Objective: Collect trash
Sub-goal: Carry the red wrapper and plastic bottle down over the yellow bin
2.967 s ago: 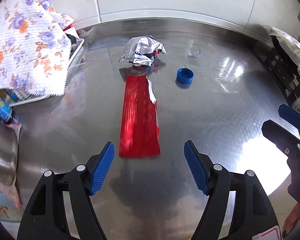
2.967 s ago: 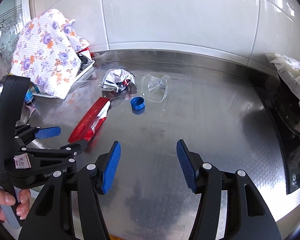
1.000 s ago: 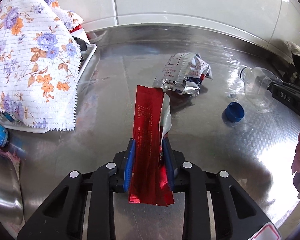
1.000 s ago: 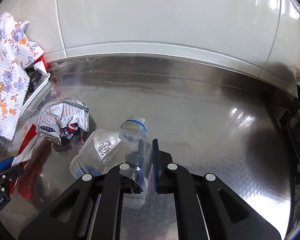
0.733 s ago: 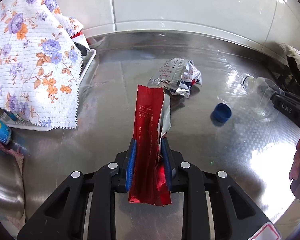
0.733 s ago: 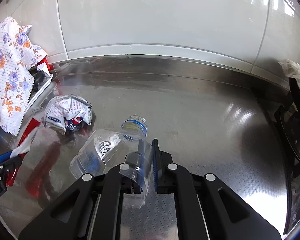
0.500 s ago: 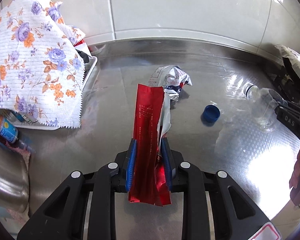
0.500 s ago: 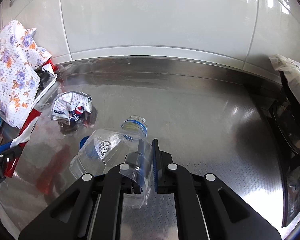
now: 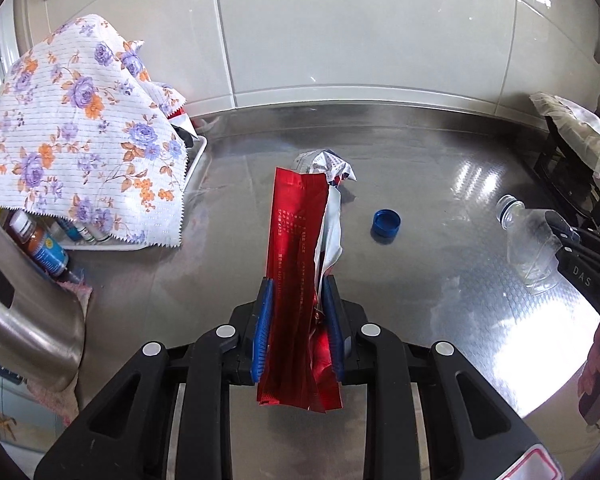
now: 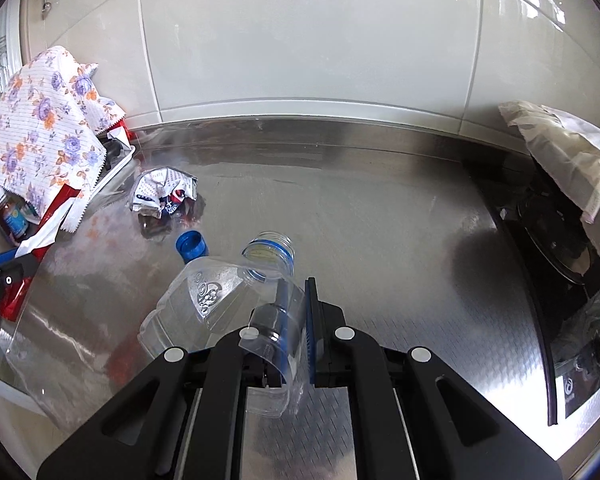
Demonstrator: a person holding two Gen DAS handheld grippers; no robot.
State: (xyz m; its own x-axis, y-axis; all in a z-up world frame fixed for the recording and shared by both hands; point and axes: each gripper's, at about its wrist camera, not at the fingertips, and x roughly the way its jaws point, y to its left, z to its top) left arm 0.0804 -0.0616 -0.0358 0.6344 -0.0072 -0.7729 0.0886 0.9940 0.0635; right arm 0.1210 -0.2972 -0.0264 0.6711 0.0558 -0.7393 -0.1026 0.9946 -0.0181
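Note:
My left gripper (image 9: 298, 320) is shut on a long red foil wrapper (image 9: 296, 248) that stands up out of the jaws, lifted off the steel counter (image 9: 240, 240). My right gripper (image 10: 296, 336) is shut on a crushed clear plastic bottle (image 10: 212, 292), capless, its mouth pointing away from me. From the left wrist view that bottle (image 9: 530, 236) hangs at the far right. A crumpled silver wrapper (image 9: 326, 164) and a blue bottle cap (image 9: 386, 222) lie on the counter beyond the red wrapper. In the right wrist view the crumpled wrapper (image 10: 164, 192) and the cap (image 10: 191, 245) lie to the left.
A floral cloth (image 9: 84, 152) covers a white tray of small bottles (image 9: 46, 248) at the left. A black stove (image 10: 568, 256) with a white cloth (image 10: 572, 160) on it fills the right side. A tiled wall (image 9: 340, 32) closes the back, and a steel pot (image 9: 24, 320) sits at the near left.
Both grippers have pulled back and risen from the counter with their loads; the crumpled wrapper and blue cap now look smaller and farther away. Neither grip has changed.

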